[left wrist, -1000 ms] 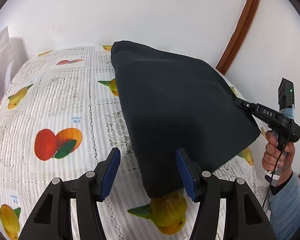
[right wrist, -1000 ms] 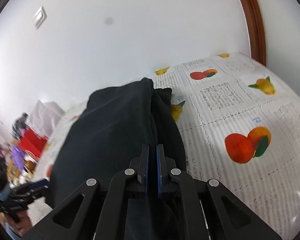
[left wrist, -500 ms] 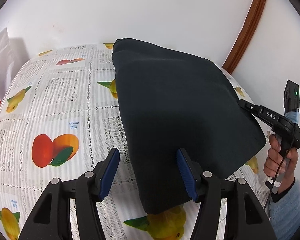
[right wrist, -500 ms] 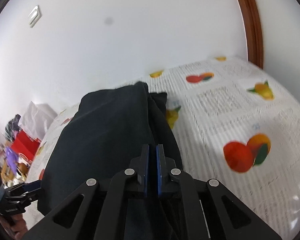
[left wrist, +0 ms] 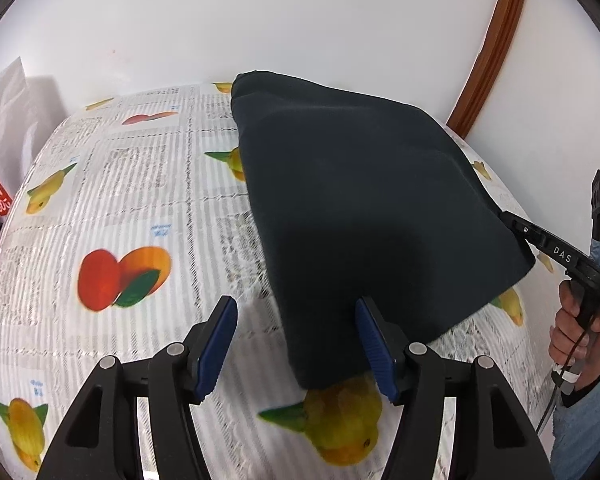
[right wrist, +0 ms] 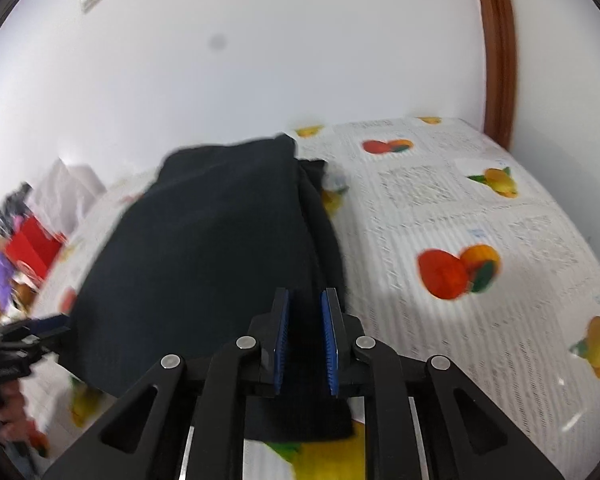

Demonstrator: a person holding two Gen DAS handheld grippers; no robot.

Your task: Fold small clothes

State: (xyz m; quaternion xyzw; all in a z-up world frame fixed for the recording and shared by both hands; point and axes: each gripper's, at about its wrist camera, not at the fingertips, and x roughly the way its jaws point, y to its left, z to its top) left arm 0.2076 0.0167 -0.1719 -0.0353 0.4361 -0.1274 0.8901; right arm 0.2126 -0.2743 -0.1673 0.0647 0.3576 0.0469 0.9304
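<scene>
Dark navy garment (left wrist: 364,208), plain and unpatterned, folded over into a broad flat panel with a rounded fold at the far end. Spread across the fruit-printed bench (left wrist: 132,208), near corner draped over a printed lemon. In the right wrist view (right wrist: 204,248), a second layer showing along the right edge

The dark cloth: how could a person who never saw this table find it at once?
Start at the table with its fruit-print cover against the white wall. The cloth lies folded on its right half. It is the only plain, near-black thing among bright oranges and lemons.
</scene>
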